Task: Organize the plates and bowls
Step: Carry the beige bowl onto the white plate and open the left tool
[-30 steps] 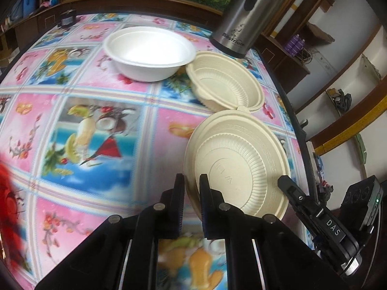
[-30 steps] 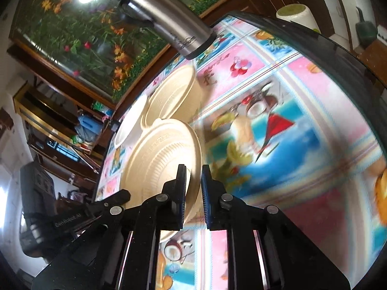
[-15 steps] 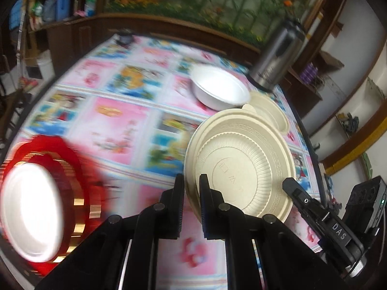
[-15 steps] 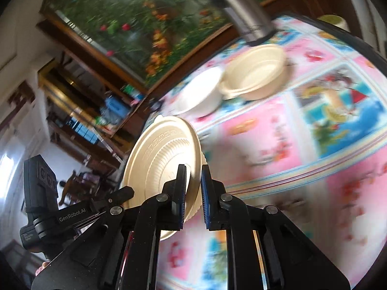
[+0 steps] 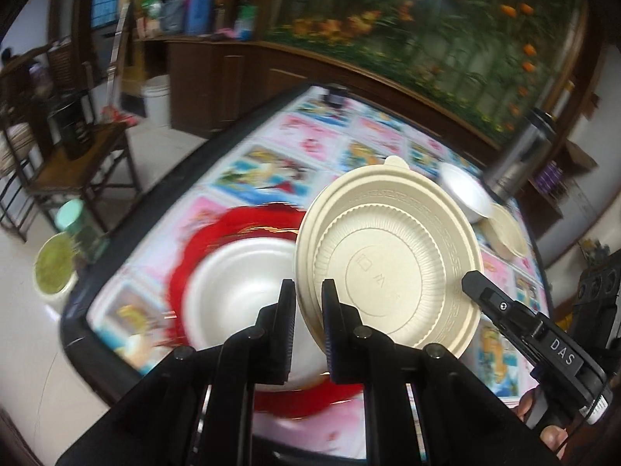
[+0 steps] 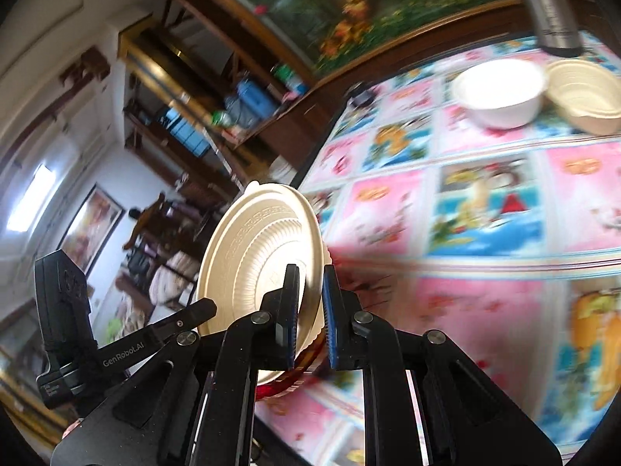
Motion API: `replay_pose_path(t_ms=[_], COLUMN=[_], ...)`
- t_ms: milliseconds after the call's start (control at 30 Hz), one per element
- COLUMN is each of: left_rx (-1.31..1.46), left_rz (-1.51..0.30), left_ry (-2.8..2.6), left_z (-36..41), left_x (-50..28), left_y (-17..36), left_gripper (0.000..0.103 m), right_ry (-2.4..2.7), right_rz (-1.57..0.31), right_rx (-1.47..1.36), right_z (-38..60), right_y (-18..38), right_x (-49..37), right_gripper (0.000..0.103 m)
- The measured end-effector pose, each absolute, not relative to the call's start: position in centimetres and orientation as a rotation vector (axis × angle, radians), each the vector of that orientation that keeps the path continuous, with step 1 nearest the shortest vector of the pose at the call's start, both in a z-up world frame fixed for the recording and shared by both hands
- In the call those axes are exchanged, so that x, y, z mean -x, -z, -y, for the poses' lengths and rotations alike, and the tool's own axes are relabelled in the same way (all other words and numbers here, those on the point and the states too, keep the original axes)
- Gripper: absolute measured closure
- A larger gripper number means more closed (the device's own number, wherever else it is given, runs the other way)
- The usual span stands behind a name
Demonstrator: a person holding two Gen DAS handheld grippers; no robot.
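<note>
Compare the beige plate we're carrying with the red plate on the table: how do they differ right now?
The beige plate is plain cream with a ribbed ring; the red plate is red with gold markings. The beige plate is in the air, tilted on edge, gripped at opposite rims by the left hand-held gripper and right hand-held gripper; the red plate lies flat on the table. The beige plate is empty; the red plate carries a white bowl. Both are round.

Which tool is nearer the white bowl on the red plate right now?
Left. The left tool grips the beige plate by its edge, just above the white bowl. The right tool holds the plate's opposite edge, on the side away from the bowl.
</note>
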State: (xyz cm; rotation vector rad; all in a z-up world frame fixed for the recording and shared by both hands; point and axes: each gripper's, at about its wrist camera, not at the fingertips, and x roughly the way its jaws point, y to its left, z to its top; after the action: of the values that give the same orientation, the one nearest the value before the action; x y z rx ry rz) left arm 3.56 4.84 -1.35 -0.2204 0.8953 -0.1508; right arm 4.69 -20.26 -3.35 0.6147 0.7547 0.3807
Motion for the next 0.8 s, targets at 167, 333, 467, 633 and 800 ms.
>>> replay_pose_path(t_ms=[167,333,467,633,800], left_rx=[0.243,0.258,0.258,0.244,0.217], left_rz=[-0.927,-0.981,-1.003,-1.023,-1.022], left_ry=[0.082,0.068,0.061,0.059,0.032], left_z=[-8.0,-9.3,-9.7,-10.2,-10.5], left_x=[-4.1,-4.9,-5.0,-5.0,-4.9], left_y=[3.0,5.1,5.8,6.3,6.0], left_gripper=[0.091,0.091,0.09,0.089,0.055], right_ry=[-0.421,-0.416,-0.392,-0.379,-0.386], right_rz=[-0.806,-0.842,-0.863,-0.863,-0.874], right_rx=[-0.534,-0.477,-0.419,-0.368,-0.365], right_z=[15.3,12.9,11.9,11.3,11.3], right_y=[4.3,5.4,6.0,6.2,6.1], right_x=[-6.2,-7.2,-7.6,-7.8,-7.7], right_gripper=[0.091,0.091,0.091,0.091,0.091])
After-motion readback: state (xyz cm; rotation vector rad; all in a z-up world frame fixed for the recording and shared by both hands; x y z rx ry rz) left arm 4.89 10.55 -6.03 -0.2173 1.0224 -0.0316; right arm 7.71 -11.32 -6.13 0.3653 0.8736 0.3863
